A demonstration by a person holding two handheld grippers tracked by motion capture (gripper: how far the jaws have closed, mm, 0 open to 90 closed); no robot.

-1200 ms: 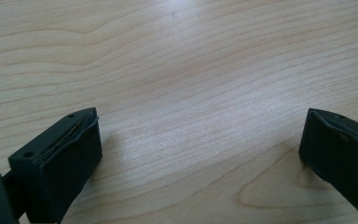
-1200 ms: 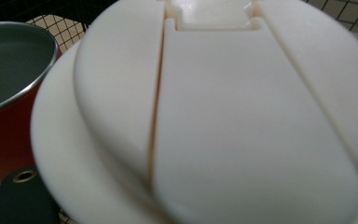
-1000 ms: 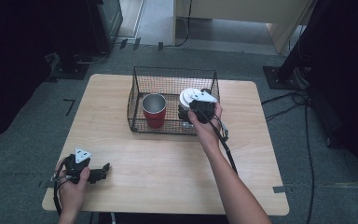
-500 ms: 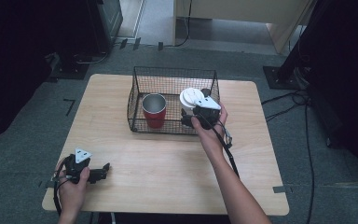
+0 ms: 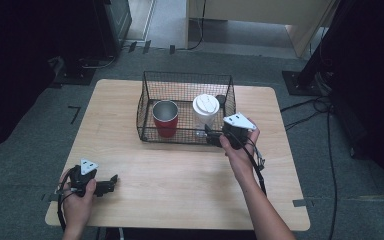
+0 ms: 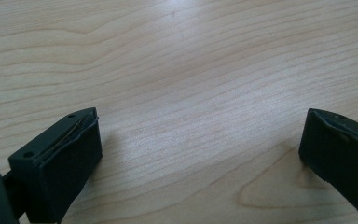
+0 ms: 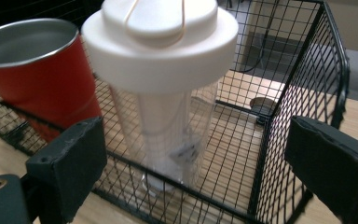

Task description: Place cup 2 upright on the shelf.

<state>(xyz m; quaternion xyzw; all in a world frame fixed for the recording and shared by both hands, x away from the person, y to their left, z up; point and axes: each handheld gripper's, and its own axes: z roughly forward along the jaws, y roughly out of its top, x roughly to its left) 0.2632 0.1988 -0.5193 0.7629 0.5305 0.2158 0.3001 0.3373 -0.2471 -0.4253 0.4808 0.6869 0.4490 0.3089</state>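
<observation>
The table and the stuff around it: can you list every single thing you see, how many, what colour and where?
table: 1, light wood, middle of the high view.
wire basket: 1, black, far middle of the table.
cup: 1, red with silver inside, upright in the basket's left half.
clear bottle: 1, see-through with white lid, upright in the basket beside the cup.
small round thing: 1, dark, basket's far corner; too small to name.
left hand-held gripper: 1, black, near left of the table, open.
right hand-held gripper: 1, black, outside the basket's near wall, jaws just opened, nothing between them.
</observation>
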